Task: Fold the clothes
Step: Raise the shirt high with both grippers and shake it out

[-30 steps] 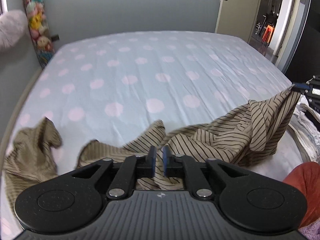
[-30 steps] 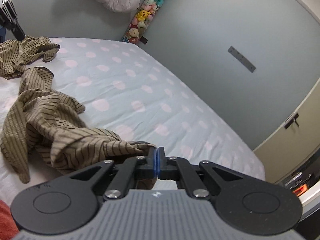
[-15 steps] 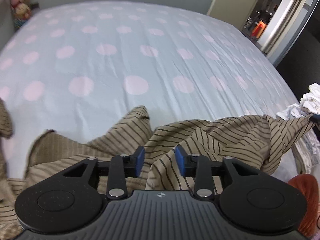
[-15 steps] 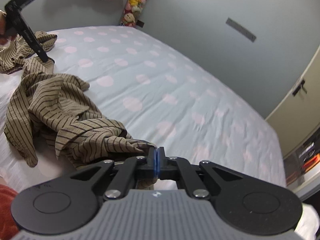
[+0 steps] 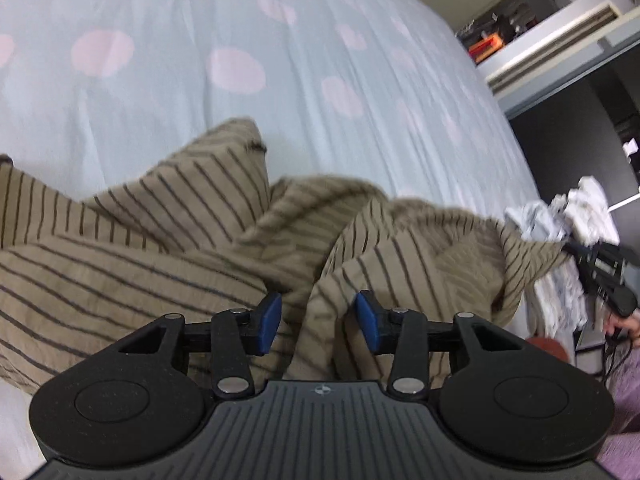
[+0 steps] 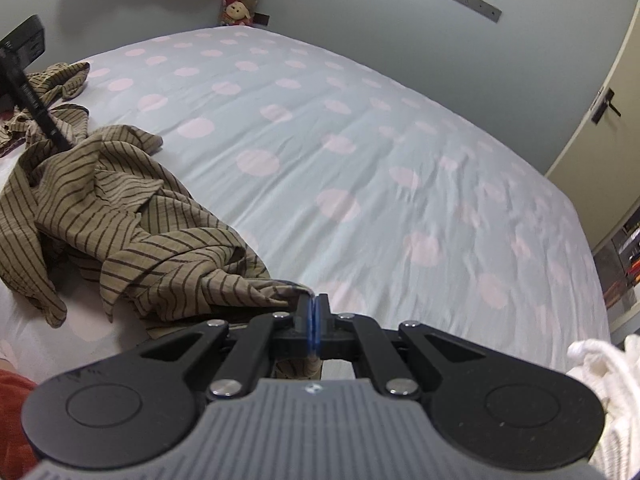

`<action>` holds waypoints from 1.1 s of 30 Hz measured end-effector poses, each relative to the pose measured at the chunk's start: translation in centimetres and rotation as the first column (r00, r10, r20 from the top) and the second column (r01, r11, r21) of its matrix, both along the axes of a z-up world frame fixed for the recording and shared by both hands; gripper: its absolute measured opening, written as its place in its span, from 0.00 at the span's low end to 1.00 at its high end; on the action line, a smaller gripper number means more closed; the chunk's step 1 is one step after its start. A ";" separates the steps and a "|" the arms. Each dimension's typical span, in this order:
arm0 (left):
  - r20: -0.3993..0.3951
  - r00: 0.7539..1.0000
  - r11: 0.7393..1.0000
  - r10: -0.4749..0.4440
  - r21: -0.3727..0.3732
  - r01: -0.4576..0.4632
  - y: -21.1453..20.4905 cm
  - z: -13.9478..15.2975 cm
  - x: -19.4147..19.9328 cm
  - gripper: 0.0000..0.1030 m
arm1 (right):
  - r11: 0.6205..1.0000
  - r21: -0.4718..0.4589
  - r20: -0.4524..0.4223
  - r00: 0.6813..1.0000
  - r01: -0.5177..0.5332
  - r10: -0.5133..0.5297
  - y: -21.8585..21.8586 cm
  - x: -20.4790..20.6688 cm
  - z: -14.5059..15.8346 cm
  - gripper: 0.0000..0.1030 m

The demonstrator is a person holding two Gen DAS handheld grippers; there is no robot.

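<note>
item: crumpled tan dark-striped cloth garment [image 6: 132, 216] on the pale-blue pink-dotted bed [image 6: 360, 152] | right hand-held gripper [image 6: 313, 310] pinches its edge | left hand-held gripper [image 5: 316, 320] closing, fold between jaws, ungripped | we judge it light, limp; grab hem corners

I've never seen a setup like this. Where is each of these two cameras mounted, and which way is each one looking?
Left wrist view: sits on the left gripper, looking down along its blue fingers, whose jaws are closing over a ridge of the striped shirt; a hand shows at the right edge.
Right wrist view: sits on the right gripper, shut on the shirt's edge, looking across the bed toward the wall; no body part is clear.
Shared: the shirt, the dotted bed, the white laundry, and each other's gripper.
</note>
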State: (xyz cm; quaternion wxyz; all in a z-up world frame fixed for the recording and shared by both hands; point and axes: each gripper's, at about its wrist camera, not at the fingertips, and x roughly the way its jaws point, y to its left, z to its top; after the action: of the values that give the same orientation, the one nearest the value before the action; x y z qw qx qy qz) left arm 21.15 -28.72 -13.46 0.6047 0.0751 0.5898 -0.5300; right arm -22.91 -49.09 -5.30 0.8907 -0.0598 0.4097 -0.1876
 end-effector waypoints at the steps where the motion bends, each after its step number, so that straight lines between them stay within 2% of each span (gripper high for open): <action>1: -0.008 1.000 1.000 -0.004 0.001 0.004 0.1 -0.1 -0.1 0.26 | 1.000 0.008 -0.001 1.000 0.005 -0.005 -0.2 0.1 -0.2 0.02; 3: -0.007 1.000 1.000 0.000 0.001 0.000 0.2 0.0 -0.2 0.11 | 1.000 0.015 -0.002 1.000 0.009 -0.009 -0.3 0.1 -0.5 0.02; 6: 0.014 1.000 1.000 0.022 -0.018 -0.021 0.6 1.3 -0.3 0.02 | 1.000 0.015 -0.005 1.000 0.013 -0.013 -0.3 0.2 -0.7 0.02; 9: 0.038 0.997 0.996 0.067 -0.067 -0.065 1.4 3.7 0.0 0.01 | 1.000 0.003 -0.002 1.000 0.027 -0.027 -0.3 -0.1 -0.6 0.02; 11: 0.082 0.992 0.991 0.098 -0.102 -0.089 2.2 6.0 -0.1 0.01 | 0.999 -0.010 0.007 0.999 0.037 -0.037 -0.3 -0.3 -0.3 0.02; 15: 0.238 0.958 0.976 0.159 -0.183 -0.117 3.6 12.2 -1.0 0.01 | 0.993 -0.107 0.053 0.998 0.046 -0.041 0.5 -0.2 1.8 0.01; 17: 0.312 0.932 0.966 0.187 -0.231 -0.117 4.1 15.6 -1.7 0.00 | 0.982 -0.184 0.097 0.995 0.050 -0.033 1.0 0.3 3.9 0.01; 20: 0.424 0.875 0.945 0.233 -0.310 -0.101 5.1 21.6 -3.1 0.00 | 0.956 -0.286 0.174 0.985 0.065 -0.014 1.7 1.1 7.9 0.01; 24: 0.540 0.785 0.912 0.304 -0.404 -0.075 6.7 30.1 -5.5 0.00 | 0.921 -0.376 0.298 0.955 0.106 0.012 2.8 1.7 14.8 0.01; 27: 0.606 0.709 0.880 0.360 -0.472 -0.044 8.4 36.3 -7.9 0.00 | 0.884 -0.444 0.388 0.921 0.146 0.043 4.1 1.6 20.4 0.01; 29: 0.624 0.666 0.845 0.409 -0.535 -0.017 9.8 40.4 -9.7 0.00 | 0.856 -0.481 0.458 0.887 0.192 0.059 5.2 0.9 24.2 0.01; 32: 0.622 0.631 0.772 0.463 -0.633 0.058 12.2 45.6 -13.2 0.00 | 0.826 -0.489 0.568 0.821 0.281 0.057 6.4 -0.6 29.4 0.01; 33: 0.634 0.608 0.753 0.477 -0.652 0.089 12.7 47.2 -14.8 0.00 | 0.824 -0.473 0.604 0.795 0.311 0.047 6.5 -1.1 30.8 0.01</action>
State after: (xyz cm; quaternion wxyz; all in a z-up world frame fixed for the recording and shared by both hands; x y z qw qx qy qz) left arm 6.35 -16.03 33.69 0.8422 0.0197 0.0660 -0.5347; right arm -24.01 -42.60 25.49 0.9009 -0.2213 0.0430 -0.3708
